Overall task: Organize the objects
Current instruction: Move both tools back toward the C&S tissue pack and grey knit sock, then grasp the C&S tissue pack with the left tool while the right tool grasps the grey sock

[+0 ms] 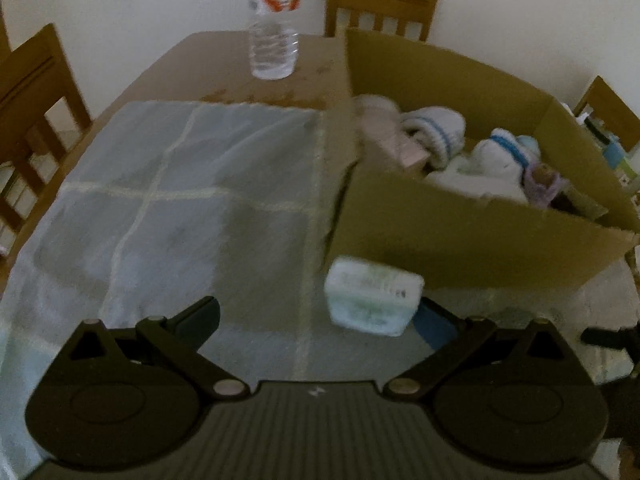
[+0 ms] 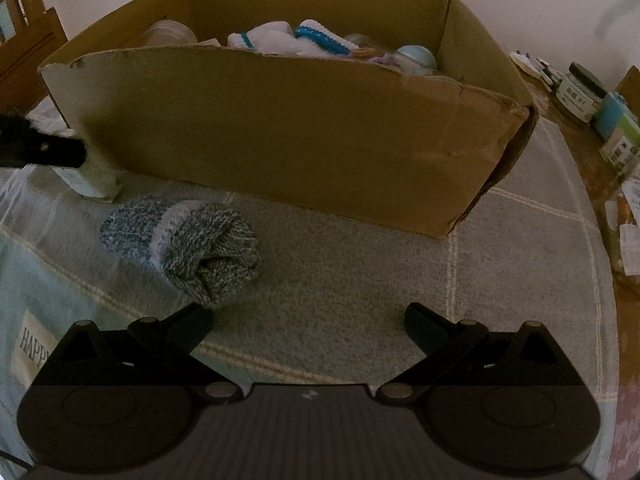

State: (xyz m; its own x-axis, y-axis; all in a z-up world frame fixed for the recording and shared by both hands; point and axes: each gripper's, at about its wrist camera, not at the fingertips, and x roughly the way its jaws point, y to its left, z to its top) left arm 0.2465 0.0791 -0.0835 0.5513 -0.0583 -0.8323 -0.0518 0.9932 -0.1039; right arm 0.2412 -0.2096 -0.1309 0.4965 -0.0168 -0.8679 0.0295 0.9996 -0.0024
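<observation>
Both tongs gape wide and hold nothing: the left gripper (image 1: 320, 316) has one small white packet (image 1: 374, 296) just beside its right finger, the right gripper (image 2: 308, 320) hovers near one rolled grey sock (image 2: 188, 244). Beyond stands one cardboard box (image 2: 280, 140) of socks; farther back, one water bottle (image 1: 274, 28).

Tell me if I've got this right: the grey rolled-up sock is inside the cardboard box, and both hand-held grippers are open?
Not quite. The sock lies on the cloth in front of the box, not inside it, as the right wrist view shows. The rest holds: the left hand-held gripper and right hand-held gripper are both open.
</observation>
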